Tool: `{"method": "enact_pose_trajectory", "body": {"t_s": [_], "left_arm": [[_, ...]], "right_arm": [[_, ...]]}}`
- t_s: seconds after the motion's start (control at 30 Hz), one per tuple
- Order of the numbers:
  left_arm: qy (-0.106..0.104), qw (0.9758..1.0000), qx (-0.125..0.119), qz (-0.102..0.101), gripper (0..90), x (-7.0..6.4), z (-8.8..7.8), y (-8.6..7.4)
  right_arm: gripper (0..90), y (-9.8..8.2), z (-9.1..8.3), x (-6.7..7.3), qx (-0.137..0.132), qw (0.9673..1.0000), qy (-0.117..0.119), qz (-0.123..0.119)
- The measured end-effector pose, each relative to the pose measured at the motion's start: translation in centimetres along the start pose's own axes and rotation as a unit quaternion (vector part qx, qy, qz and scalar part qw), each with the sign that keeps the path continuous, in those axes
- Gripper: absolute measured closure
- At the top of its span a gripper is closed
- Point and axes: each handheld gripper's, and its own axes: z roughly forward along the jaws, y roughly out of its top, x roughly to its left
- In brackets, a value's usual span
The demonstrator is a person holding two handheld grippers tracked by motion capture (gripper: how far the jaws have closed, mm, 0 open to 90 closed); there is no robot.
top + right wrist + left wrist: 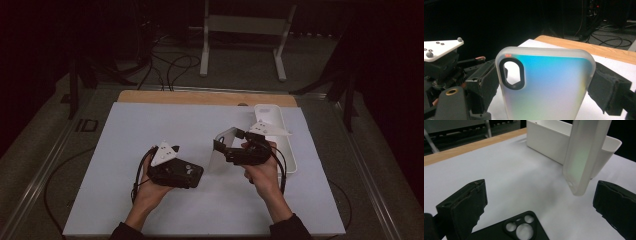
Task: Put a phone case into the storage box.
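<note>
A black phone case (194,173) (524,230) lies flat on the white mat, its camera cut-outs facing up. My left gripper (180,174) (541,192) stands open over it, one jaw on each side and neither pad pressing on it. My right gripper (229,145) (546,82) is shut on a translucent, iridescent phone case (220,152) (554,87) and holds it upright above the mat, just right of the black case. In the left gripper view this translucent case (584,157) hangs in front of the tray. The right gripper view also takes in the left gripper (446,67) beyond the held case.
A long white tray (289,150) (544,142) stands on the mat at the right, behind the right gripper. The white mat (150,125) covers a wooden table whose far edge (200,97) shows. Cables and a white stand lie on the floor beyond.
</note>
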Motion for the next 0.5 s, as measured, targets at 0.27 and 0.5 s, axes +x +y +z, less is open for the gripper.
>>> {"method": "enact_pose_trajectory", "body": {"t_s": [0.27, 0.5], "left_arm": [[0.023, 0.9997, -0.007, -0.005, 0.0, 1.4, -1.2, -1.0], [0.045, 0.9989, -0.007, -0.014, 0.0, 2.5, -2.4, -2.1]], "right_arm": [[16.8, 0.1, 0.0, -0.3, 0.001, 1.0, -0.006, -0.001], [16.8, 0.1, 0.1, -0.5, 0.001, 1.0, -0.008, -0.002]]}}
